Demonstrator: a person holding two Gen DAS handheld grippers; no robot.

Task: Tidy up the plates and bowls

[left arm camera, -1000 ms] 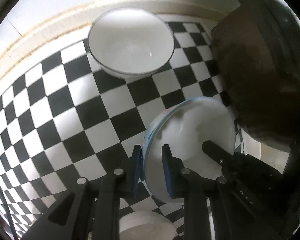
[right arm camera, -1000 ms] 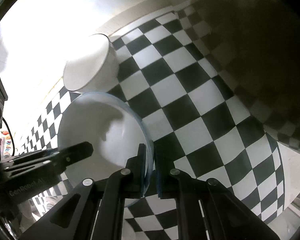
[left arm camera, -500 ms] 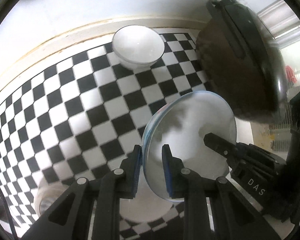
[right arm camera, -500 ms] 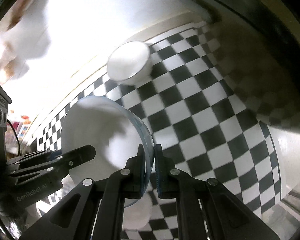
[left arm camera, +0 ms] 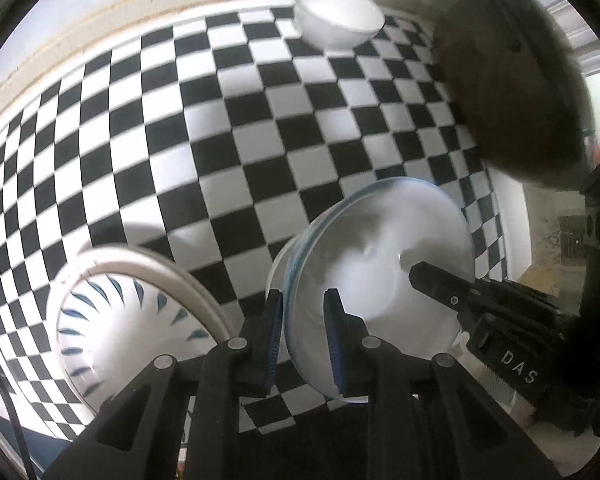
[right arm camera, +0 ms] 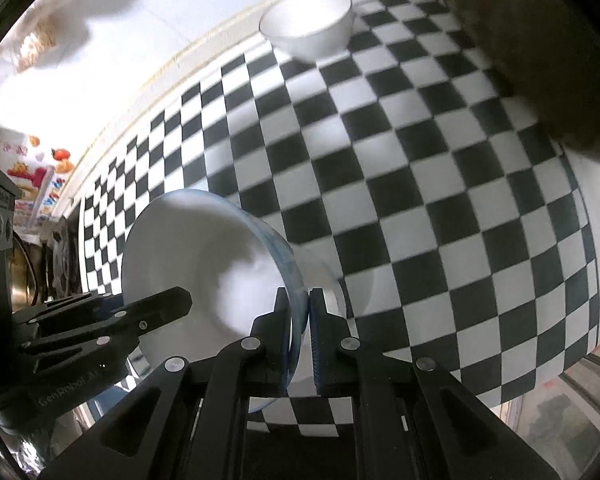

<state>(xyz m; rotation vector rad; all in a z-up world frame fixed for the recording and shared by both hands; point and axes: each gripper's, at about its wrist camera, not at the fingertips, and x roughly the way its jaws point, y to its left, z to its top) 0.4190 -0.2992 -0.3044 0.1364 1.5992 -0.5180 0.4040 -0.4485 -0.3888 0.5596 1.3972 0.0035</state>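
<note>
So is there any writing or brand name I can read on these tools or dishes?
"DAS": white letters on the black body of the right gripper, seen from the left camera; it may be part of a longer word.
"GenRobot.AI": faint letters on the black body of the left gripper, seen from the right camera; only roughly legible.
Colourful stickers on the wall at the left: their lettering is too small and blurred to read.
Dishes: no writing visible.

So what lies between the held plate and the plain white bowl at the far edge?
Only bare checkered cloth between the plate and the white bowl; both wrist views show it.
</note>
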